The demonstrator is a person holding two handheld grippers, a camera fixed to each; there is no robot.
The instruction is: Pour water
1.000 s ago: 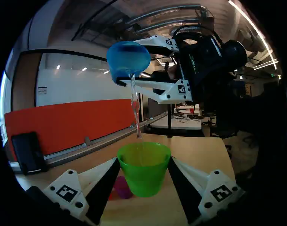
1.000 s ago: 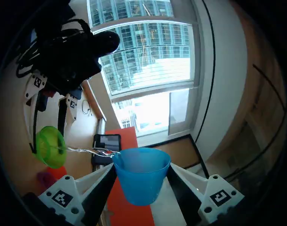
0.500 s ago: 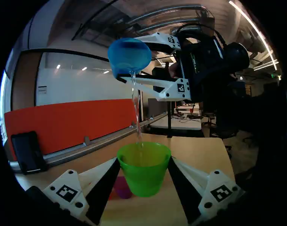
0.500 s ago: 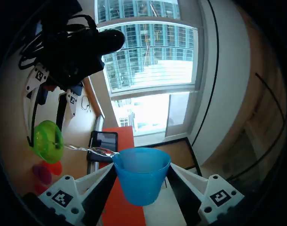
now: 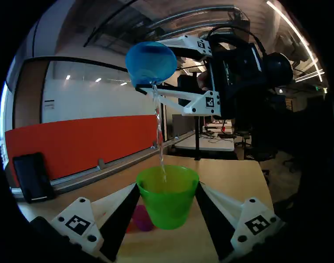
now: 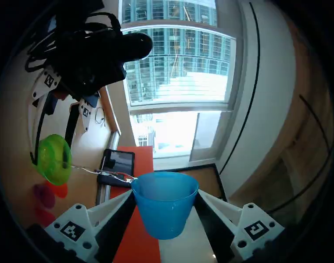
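Long orange partition panel [image 5: 79, 140] runs behind a light wooden table top [image 5: 228, 175]. Tall gridded window [image 6: 180, 79] shows in the right gripper view.

Left gripper [image 5: 167, 189], white with black finger pads, is low over the table. Its tongs pinch the green plastic cup [image 5: 167, 206], one pad on each side. The cup is upright with its mouth open upward; whether its base touches the table cannot be told.

Right gripper [image 6: 165, 198] is high above, held by a person's hand. Its tongs pinch the blue plastic cup [image 5: 150, 63], one finger on each side. In the left gripper view that cup is tipped well over, with its rim down toward the green cup.

A thin stream of water [image 5: 158, 127] falls from the blue cup's lower lip into the green cup's mouth. It lands inside the rim, and no splash on the table is visible.

A black phone-like slab [image 5: 33, 177] leans at the foot of the partition. A small purple object [image 5: 142, 218] and a red one [image 5: 131, 227] lie on the table just behind the green cup; their kind is unclear.

Progress: the pour looks mid-way, with water flowing and on target. The level in either cup cannot be read. Judged left to do: drain the blue cup, then tip it back upright.
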